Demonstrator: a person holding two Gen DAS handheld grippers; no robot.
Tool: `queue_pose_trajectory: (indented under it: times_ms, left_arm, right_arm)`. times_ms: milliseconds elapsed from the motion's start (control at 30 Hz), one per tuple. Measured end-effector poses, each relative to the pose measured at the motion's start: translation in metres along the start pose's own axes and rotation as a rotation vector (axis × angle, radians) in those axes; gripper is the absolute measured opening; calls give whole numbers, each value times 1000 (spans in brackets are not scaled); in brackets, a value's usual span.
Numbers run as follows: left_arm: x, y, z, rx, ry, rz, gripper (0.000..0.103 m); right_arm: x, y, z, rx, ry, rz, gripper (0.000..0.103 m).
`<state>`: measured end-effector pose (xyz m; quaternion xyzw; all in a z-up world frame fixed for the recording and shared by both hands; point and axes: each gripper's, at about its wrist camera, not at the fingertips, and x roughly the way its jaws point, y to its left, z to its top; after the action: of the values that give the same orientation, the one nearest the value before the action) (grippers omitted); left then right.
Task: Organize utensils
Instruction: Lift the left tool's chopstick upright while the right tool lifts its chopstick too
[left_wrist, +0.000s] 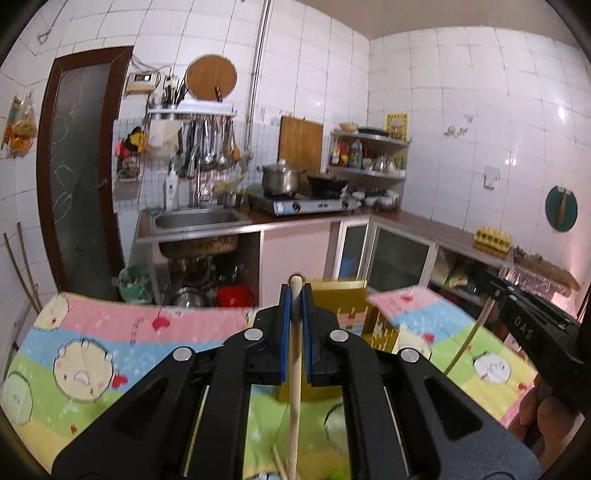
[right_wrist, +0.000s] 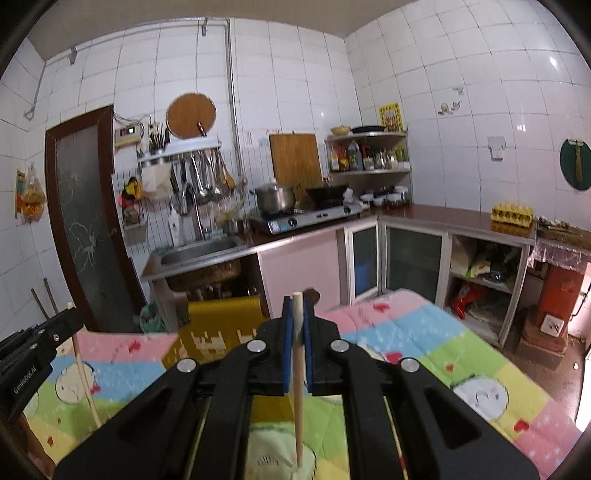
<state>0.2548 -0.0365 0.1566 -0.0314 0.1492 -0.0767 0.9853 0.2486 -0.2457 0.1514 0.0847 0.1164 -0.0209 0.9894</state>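
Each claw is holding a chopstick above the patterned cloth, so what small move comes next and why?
Probably carry both toward the yellow holder and line their tips up above it. The left claw is shut on a chopstick, the right claw on another chopstick, and the holder stands just beyond both on the cloth.

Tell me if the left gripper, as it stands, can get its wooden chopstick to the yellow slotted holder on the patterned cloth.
Probably yes. The left gripper is shut on its wooden chopstick, and the yellow slotted holder stands just beyond its fingertips with nothing between; the right gripper is off to the side.
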Motion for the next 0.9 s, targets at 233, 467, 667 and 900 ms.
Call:
queue_pose_trajectory:
  times_ms: [233,467,667,900]
  left_arm:
    - [11,-1,51,-28,-124,-8,4]
    - [30,-9,97,-50,-256,-3,4]
    - [72,-23,104,-26,-293,7,4]
    - [152,-24,56,-12,-174,46,4]
  right_arm:
    - [16,17,50,-29,-64,12,6]
    - [34,35,89,-37,-134,19,6]
    - [67,43,94,-24,-130,33,5]
    - [114,34,59,-21,-43,2,5]
